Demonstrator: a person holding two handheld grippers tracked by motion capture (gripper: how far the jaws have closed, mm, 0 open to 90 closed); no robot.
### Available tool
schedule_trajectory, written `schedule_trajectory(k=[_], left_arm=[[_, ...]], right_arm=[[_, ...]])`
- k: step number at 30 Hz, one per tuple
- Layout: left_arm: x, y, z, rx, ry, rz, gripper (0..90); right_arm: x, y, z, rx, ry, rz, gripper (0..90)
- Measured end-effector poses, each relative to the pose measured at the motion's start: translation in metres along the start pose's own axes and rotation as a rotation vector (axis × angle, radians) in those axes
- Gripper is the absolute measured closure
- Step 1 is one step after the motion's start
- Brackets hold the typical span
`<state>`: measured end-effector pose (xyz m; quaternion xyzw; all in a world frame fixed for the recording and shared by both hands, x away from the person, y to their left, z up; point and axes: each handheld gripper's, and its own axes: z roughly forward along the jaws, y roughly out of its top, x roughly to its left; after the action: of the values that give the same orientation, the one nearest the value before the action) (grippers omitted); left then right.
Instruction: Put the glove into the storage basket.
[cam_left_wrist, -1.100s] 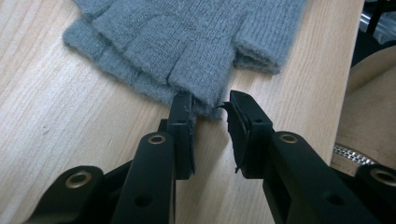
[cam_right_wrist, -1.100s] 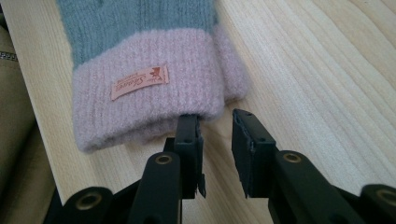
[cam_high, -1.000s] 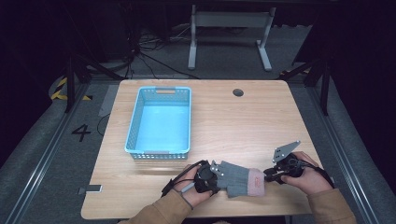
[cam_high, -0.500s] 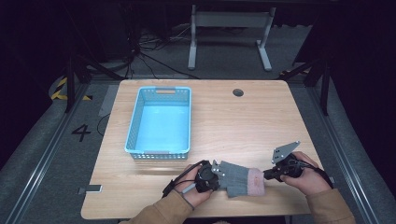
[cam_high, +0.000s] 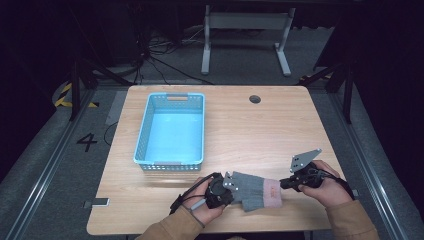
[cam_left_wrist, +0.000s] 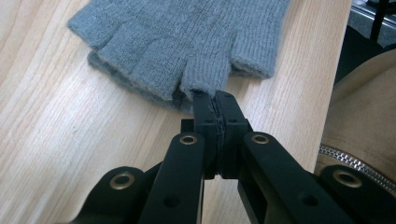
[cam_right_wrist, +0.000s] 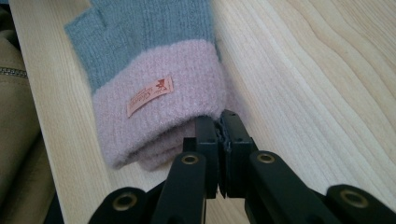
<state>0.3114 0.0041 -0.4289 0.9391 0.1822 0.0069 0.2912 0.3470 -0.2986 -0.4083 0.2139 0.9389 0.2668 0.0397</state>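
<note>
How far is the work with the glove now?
Done: both tools are shut on the grey glove, the left tool at a finger end, the right tool at the pink cuff. In hand: holding it. Possibly left: moving it into the empty blue basket.

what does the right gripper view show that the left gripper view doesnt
The right gripper view alone shows the glove's pink cuff with its small orange label, the right gripper shut at the cuff's edge. The left gripper view alone shows the grey finger stubs, the left gripper shut at one of them. Both show the grey knit glove lying on the wooden table, and a tan sleeve at one side.
</note>
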Motion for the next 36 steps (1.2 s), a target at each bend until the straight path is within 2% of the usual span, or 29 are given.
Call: schedule_trajectory(k=[7, 13, 15, 19, 21, 25, 27, 32, 36], left_arm=[[-0.004, 0.001, 0.007, 0.031, -0.017, 0.006, 89.4], [-0.001, 0.0, 0.01, 0.043, -0.041, -0.004, 88.7], [-0.001, 0.0, 0.011, 0.042, -0.055, -0.015, 85.0], [0.0, 0.0, 0.009, 0.045, -0.08, -0.028, 71.6], [0.001, 0.0, 0.003, 0.034, -0.08, -0.052, 69.5], [0.003, 0.002, -0.006, 0.004, -0.072, -0.067, 66.5], [0.003, 0.005, -0.011, -0.023, -0.055, -0.074, 64.6], [0.002, 0.012, -0.012, -0.055, -0.03, -0.09, 58.5], [0.003, 0.02, -0.012, -0.073, -0.023, -0.087, 55.7]], right_arm=[[-0.006, 0.001, 0.008, -0.004, -0.003, 0.017, 88.1], [-0.008, -0.002, 0.013, -0.002, -0.001, 0.029, 87.8], [-0.009, -0.002, 0.013, -0.01, -0.006, 0.031, 87.2], [-0.01, -0.004, 0.012, -0.016, -0.012, 0.032, 83.0], [-0.012, -0.005, 0.01, -0.022, -0.016, 0.045, 80.6], [-0.015, -0.009, 0.007, -0.034, -0.021, 0.059, 79.2], [-0.016, -0.011, 0.002, -0.05, -0.036, 0.078, 77.8], [-0.019, -0.012, -0.004, -0.082, -0.061, 0.107, 73.5], [-0.021, -0.014, -0.007, -0.094, -0.072, 0.134, 71.1]])
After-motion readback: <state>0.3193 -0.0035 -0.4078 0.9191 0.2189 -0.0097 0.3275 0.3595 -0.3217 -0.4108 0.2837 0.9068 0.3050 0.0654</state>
